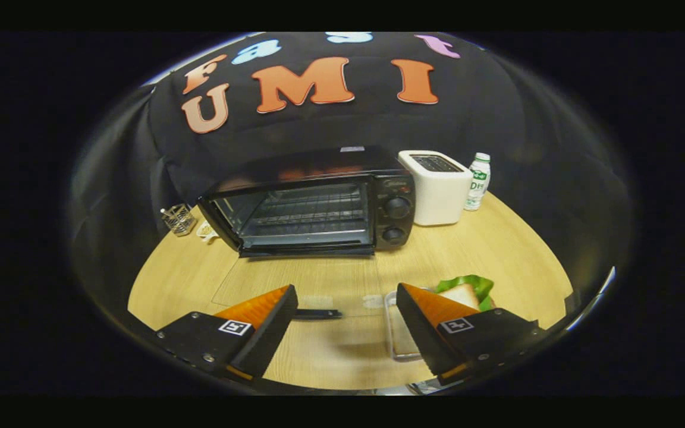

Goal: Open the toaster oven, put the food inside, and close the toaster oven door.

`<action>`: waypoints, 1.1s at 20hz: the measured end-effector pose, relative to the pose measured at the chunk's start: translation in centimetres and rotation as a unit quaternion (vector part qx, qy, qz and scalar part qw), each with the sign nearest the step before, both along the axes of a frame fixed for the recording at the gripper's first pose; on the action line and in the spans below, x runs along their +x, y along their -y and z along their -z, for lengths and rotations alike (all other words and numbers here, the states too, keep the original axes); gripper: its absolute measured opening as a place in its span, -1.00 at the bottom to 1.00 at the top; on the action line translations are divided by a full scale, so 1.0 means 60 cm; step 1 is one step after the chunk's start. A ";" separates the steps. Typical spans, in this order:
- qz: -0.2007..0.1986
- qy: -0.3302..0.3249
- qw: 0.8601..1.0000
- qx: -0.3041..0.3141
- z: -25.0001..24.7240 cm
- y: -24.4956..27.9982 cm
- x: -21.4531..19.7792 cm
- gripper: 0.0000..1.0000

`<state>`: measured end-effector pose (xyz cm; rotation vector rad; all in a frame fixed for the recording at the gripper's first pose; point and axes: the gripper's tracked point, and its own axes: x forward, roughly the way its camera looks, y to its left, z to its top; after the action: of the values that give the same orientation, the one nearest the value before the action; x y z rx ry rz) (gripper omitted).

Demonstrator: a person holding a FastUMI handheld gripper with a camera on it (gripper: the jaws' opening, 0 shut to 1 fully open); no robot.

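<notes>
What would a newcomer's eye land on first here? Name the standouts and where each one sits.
The black toaster oven at the back of the wooden table, its glass door folded down flat and the wire rack bare. Next, the sandwich with green lettuce on a clear tray, just beyond the right finger of the open gripper. A white toaster and a small bottle stand right of the oven.
</notes>
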<state>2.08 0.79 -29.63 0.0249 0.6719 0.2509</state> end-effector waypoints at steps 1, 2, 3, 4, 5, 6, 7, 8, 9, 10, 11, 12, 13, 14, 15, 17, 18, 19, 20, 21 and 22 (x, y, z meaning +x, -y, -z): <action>-0.003 -0.007 1.000 0.005 -0.011 0.024 0.001 0.98; -0.004 -0.011 1.000 0.008 -0.020 0.050 0.002 0.97; -0.005 -0.016 1.000 0.010 -0.029 0.073 0.003 0.97; -0.010 -0.021 1.000 0.012 -0.035 0.094 0.002 0.96; -0.014 -0.030 0.999 0.011 -0.037 0.114 0.003 0.96; -0.016 -0.041 0.999 0.005 -0.034 0.140 0.000 0.96; -0.017 -0.052 0.998 0.001 -0.031 0.160 0.001 0.97; -0.023 -0.066 0.998 0.001 -0.025 0.179 -0.001 0.98; -0.028 -0.081 0.996 0.008 -0.019 0.191 -0.001 0.97; -0.033 -0.098 0.994 0.019 -0.013 0.203 -0.005 0.98; -0.040 -0.118 0.992 0.033 -0.003 0.209 -0.008 0.99; -0.046 -0.140 0.988 0.047 0.012 0.214 -0.010 0.98; -0.052 -0.162 0.983 0.063 0.028 0.216 -0.009 0.99; -0.056 -0.188 0.977 0.079 0.044 0.217 -0.013 0.98; -0.059 -0.212 0.971 0.093 0.059 0.216 -0.015 0.98; -0.064 -0.246 0.961 0.105 0.087 0.217 -0.011 0.98; -0.069 -0.262 0.957 0.106 0.098 0.218 -0.014 0.98; -0.076 -0.275 0.953 0.103 0.111 0.216 -0.015 0.98; -0.084 -0.286 0.949 0.099 0.122 0.214 -0.014 0.98; -0.091 -0.295 0.946 0.097 0.131 0.209 -0.017 0.98; -0.093 -0.299 0.945 0.095 0.137 0.203 -0.014 0.98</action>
<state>1.27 -11.42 -37.86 0.2316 1.2569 0.5008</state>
